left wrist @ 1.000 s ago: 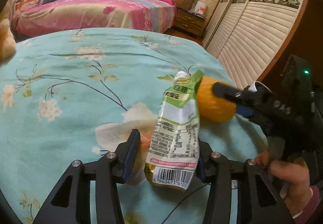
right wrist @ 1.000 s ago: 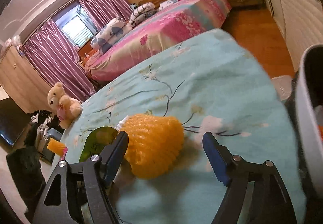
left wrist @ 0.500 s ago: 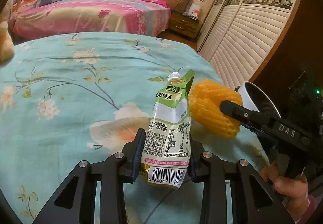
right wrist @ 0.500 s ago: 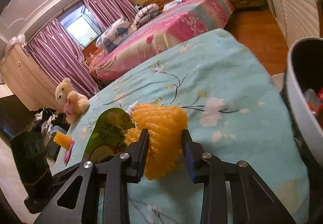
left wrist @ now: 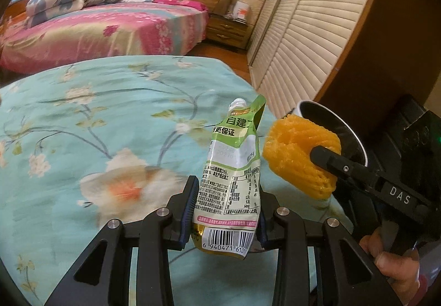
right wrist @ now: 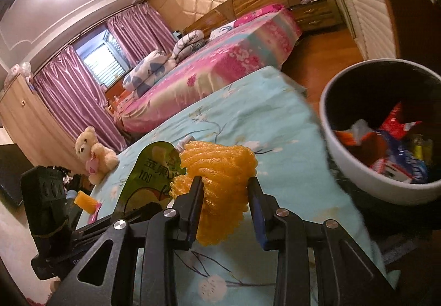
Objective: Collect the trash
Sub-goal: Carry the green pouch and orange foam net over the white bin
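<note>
My left gripper (left wrist: pixel 226 195) is shut on a green-and-white drink pouch (left wrist: pixel 234 146), which stands upright between the blue pads, barcode end down, above the turquoise floral bedspread (left wrist: pixel 110 127). In my right gripper (right wrist: pixel 224 190), shut on it, is an orange foam net (right wrist: pixel 220 168), squeezed and held off the bed. The left wrist view has the net (left wrist: pixel 297 157) just right of the pouch, in front of the white bin (left wrist: pixel 301 109). From the right wrist, the pouch (right wrist: pixel 154 168) shows just left of the net.
The white trash bin (right wrist: pixel 358 168) stands off the bed's right edge with several wrappers inside. A teddy bear (right wrist: pixel 93 151) and another orange foam piece (right wrist: pixel 85 201) lie at the bed's far left. A pink bed, a wardrobe and wood floor lie beyond.
My right gripper closed on the orange foam net and lifted it toward the bin. My left gripper narrowed onto the pouch and rose with it.
</note>
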`<state>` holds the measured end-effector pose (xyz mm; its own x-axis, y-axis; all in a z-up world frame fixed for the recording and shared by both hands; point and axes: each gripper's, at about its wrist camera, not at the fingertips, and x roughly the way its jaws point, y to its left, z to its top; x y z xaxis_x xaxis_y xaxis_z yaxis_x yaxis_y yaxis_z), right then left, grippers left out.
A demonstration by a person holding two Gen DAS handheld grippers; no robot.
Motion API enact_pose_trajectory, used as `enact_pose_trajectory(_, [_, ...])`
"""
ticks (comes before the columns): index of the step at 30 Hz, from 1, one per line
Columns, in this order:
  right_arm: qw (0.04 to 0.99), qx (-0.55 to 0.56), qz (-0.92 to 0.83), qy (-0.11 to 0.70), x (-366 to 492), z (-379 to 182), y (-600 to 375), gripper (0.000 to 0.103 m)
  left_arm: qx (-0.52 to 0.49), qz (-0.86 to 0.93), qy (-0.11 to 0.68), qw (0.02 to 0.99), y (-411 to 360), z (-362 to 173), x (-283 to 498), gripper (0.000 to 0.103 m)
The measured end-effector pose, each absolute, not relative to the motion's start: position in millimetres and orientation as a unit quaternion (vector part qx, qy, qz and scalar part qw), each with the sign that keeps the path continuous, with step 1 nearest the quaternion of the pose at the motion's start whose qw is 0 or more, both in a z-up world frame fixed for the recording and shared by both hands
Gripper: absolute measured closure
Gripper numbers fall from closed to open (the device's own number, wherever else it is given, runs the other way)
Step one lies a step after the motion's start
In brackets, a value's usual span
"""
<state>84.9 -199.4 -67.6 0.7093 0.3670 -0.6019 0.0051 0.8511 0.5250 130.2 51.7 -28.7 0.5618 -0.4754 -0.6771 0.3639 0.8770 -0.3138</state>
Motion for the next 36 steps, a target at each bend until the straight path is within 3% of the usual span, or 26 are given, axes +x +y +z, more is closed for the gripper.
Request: enact_pose_trajectory(36, [0.911,0.284,-0.006,0.299,33,-47,-298,0.07,-0.004,-0.31,0.377,0.873,-54,-9,131,0.069])
